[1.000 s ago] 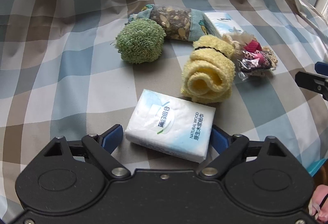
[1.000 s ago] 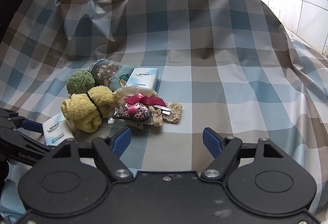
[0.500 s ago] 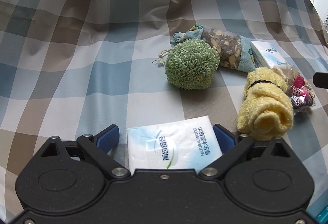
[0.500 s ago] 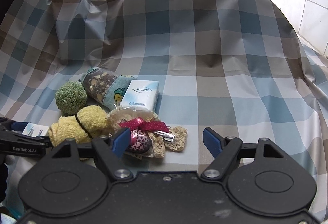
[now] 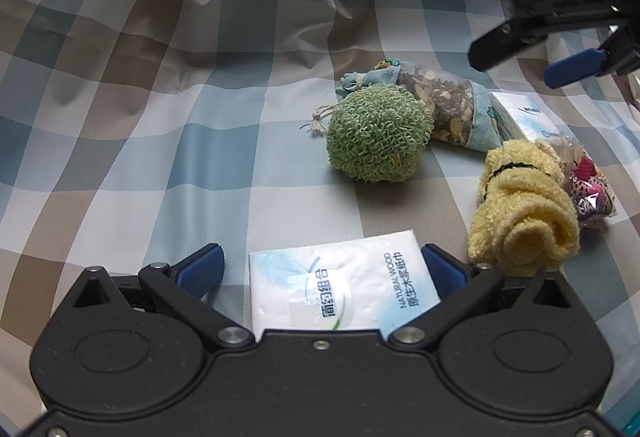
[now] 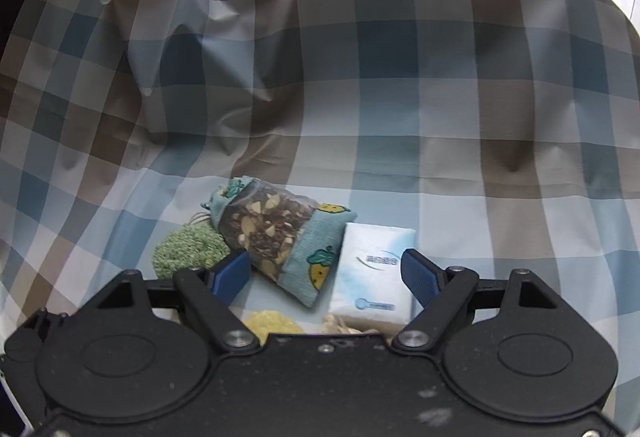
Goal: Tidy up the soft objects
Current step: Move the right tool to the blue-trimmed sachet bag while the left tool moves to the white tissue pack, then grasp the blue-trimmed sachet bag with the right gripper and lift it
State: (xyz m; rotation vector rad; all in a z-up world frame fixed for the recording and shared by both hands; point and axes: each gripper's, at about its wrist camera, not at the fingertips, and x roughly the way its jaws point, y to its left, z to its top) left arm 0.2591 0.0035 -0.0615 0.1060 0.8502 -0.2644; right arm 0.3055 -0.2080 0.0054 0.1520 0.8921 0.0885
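Your left tool [image 5: 322, 269] stands spread wide around the near tissue pack [image 5: 344, 285]. Its jaws have just been opening; the pack lies flat on the checked cloth [image 5: 160, 141] between them, with a gap at the left pad and the right pad close beside the pack's edge, so it looks released. That pack is light and squashy in a slick wrapper. If you lift it again, take it across the short sides and squeeze gently, or it may buckle or slip.

Your right tool [image 6: 324, 271] hangs over the far cluster. Its jaws have just been opening too, and they grip nothing: the sachet [image 6: 280, 241] and the second tissue pack [image 6: 374, 273] show between the pads, seemingly below them. The sachet, filled with dried bits, should be limp and shifting, so hold it mid-body rather than by its drawstring end.

The green scrubber [image 5: 378, 133] and yellow towel roll [image 5: 524, 217] lie just beside the sachet; both should be springy, light, easy to pinch.
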